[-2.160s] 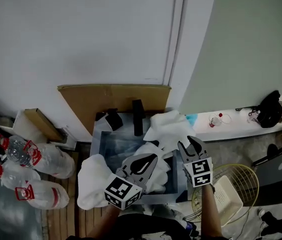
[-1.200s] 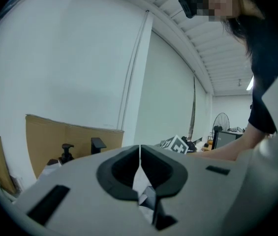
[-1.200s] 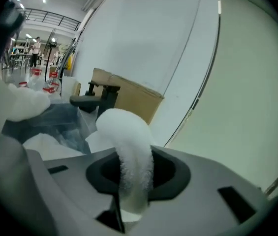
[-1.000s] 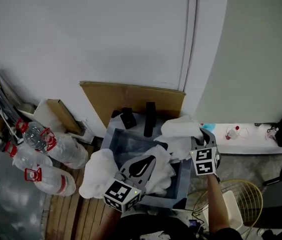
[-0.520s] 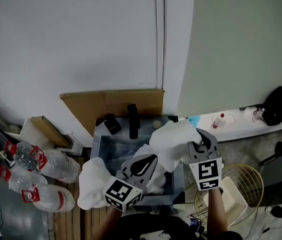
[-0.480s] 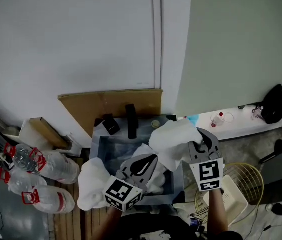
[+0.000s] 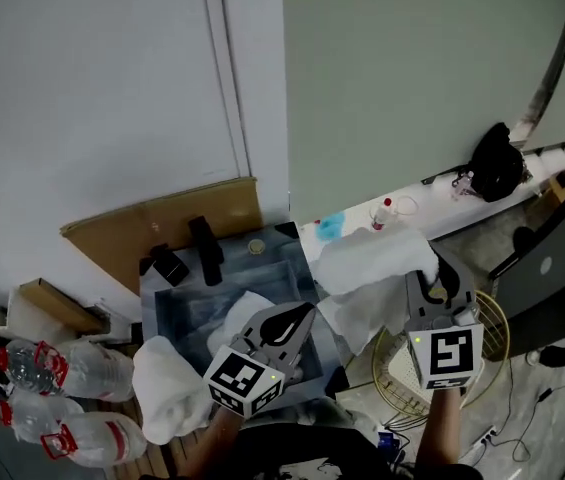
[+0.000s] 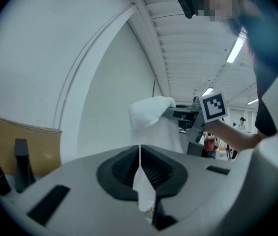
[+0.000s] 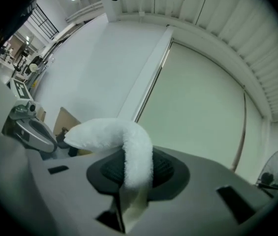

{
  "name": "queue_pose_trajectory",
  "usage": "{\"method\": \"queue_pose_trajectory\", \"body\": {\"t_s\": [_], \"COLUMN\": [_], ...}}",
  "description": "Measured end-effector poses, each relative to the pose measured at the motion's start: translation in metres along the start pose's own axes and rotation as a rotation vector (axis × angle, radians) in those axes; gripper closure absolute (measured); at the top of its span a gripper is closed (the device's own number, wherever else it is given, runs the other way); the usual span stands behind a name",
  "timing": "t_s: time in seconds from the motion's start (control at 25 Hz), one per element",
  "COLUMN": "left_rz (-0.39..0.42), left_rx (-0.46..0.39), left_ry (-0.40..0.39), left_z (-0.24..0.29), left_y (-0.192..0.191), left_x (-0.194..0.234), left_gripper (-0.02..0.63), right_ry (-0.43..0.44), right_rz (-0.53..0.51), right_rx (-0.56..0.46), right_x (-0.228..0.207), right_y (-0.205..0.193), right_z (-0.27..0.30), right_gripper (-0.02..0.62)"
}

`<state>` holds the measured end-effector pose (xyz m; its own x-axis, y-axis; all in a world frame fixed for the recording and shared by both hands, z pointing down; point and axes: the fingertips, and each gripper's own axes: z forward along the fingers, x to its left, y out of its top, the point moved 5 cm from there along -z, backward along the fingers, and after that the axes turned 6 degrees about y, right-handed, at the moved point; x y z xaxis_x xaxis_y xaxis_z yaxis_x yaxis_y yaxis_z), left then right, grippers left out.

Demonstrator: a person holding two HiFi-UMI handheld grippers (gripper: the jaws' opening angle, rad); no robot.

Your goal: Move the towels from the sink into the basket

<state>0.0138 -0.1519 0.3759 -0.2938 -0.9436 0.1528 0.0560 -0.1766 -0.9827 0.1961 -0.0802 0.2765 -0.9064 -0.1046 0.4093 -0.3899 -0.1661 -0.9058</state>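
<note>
- The right gripper (image 7: 432, 276) sits at the lower right of the head view. Its jaws are clenched on a white towel (image 7: 367, 263).
- In the right gripper view that towel (image 9: 107, 132) curls up out of the jaws and flops over to the left. It is lifted clear of the sink.
- In the head view the held towel spreads out to the left of the jaws. It lies between the right rim of the grey sink (image 7: 190, 313) and the gold wire basket (image 7: 499, 318), which shows just under the right gripper.
- The left gripper (image 7: 300, 315) is at the lower middle, over the near part of the sink. Its jaws are closed together. The left gripper view shows only a thin white sliver in the slit between them, and I can't tell what it is.
- A second towel (image 7: 242, 313) lies crumpled inside the sink, right by the left gripper.
- A third towel (image 7: 162, 398) is draped over the sink's lower left edge and hangs outside it.
- A sheet of cardboard (image 7: 152, 228) leans on the wall behind the sink.
- Clear plastic bottles (image 7: 32, 368) lie at the lower left.
- A black bag (image 7: 492, 163) sits at the upper right.
</note>
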Motion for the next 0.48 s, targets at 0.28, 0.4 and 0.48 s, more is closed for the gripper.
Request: {"method": "queue_pose_trajectory", "body": {"t_s": [0.28,0.4,0.48], "left_rz": [0.010,0.012,0.013], "left_rx": [0.027,0.041,0.053], "left_ry": [-0.198,-0.276,-0.321], "left_z": [0.049,0.070,0.083], "left_y": [-0.007,-0.012,-0.015], "left_x": [-0.053,-0.076,-0.093], "left_gripper": [0.592,0.592,0.592], "right_ry": [-0.223,-0.309,-0.359], "right_rz": [0.024,0.048,0.078], "right_rx": [0.145,0.229,0.302], "right_x": [-0.059,-0.082,-0.094], "right_y": [-0.050,-0.082,-0.110], "right_z": [-0.071,-0.102,-0.124], "right_gripper": [0.510,0.509,0.510]}}
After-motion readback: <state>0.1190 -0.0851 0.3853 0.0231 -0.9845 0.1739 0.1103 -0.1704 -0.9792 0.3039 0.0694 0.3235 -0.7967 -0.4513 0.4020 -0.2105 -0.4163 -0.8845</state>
